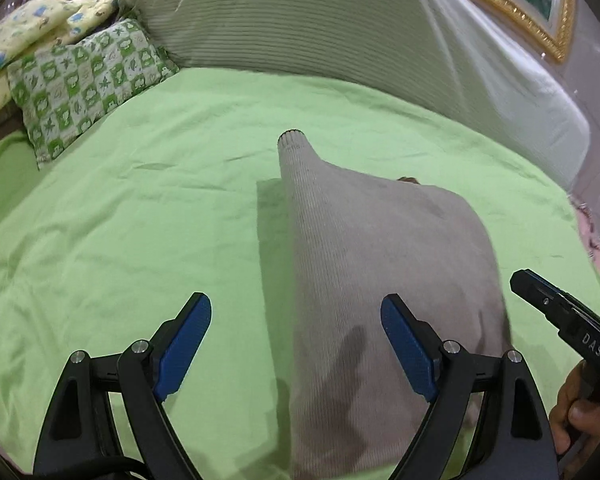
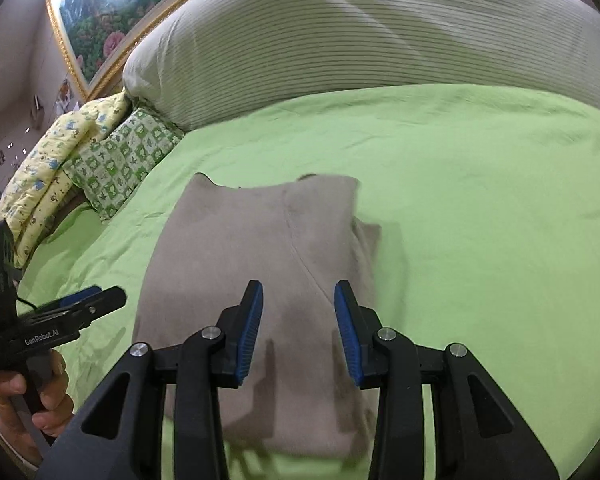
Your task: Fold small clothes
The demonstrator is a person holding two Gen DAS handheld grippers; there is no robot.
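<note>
Both grippers hang above the bed with nothing between their pads. The left gripper [image 1: 296, 344] is spread wide; the right gripper [image 2: 299, 332] stands part-way apart, and neither touches cloth. That reads to me as a release: the fold seems laid down and the tools are clear of it so it is not dragged out of shape.

The garment [image 2: 256, 280], a small beige knit, lies flat on the green sheet [image 1: 120, 220] in a rough rectangle, directly below the two tools. A sleeve [image 1: 296, 160] with a ribbed cuff runs along its left edge, pointing toward the headboard. I would guess a further fold is still wanted, since the piece is long.

Behind it a big striped pillow [image 1: 320, 20] leans against the wall, a green checked pillow [image 1: 88, 80] and a yellow printed blanket [image 1: 32, 28] sit at the left, and a gilt-framed painting [image 2: 100, 12] hangs above.
</note>
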